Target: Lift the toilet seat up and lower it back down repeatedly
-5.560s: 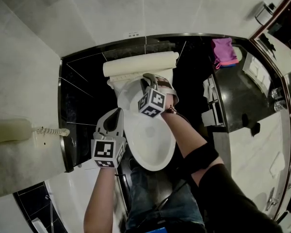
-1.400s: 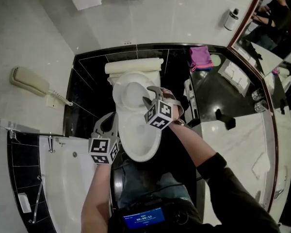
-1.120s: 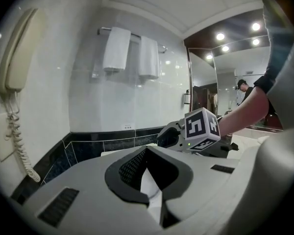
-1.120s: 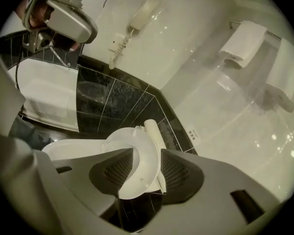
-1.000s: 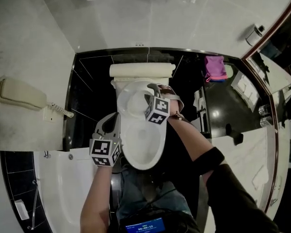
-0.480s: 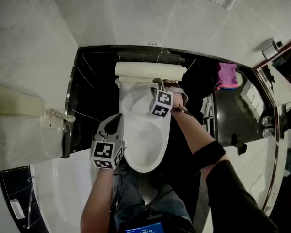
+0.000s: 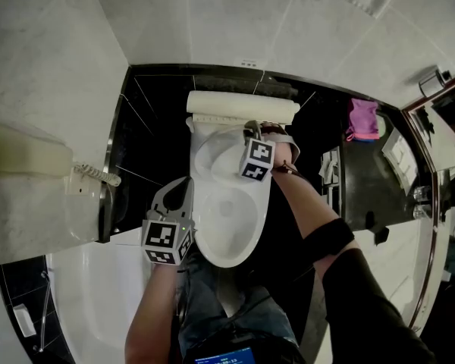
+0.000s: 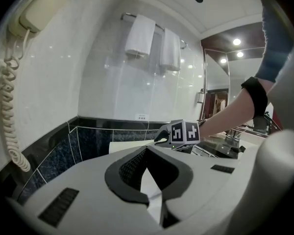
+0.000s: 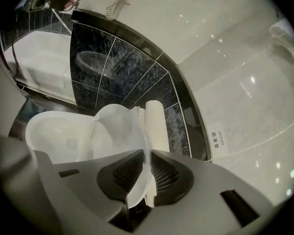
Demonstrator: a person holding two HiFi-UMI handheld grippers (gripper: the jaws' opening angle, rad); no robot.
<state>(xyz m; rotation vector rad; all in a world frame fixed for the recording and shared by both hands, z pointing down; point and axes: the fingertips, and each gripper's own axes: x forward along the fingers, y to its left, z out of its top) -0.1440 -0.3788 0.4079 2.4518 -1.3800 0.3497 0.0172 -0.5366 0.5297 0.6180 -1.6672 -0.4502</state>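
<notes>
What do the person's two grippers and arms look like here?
Both the left gripper and right gripper are light grey plastic with dark ribbed pads, each carrying a white cube printed with black square markers. The right arm wears a dark sleeve and a black forearm band; the left forearm is uncovered.

White toilet seat (image 9: 118, 127), black marbled tiles (image 9: 121, 68)
</notes>
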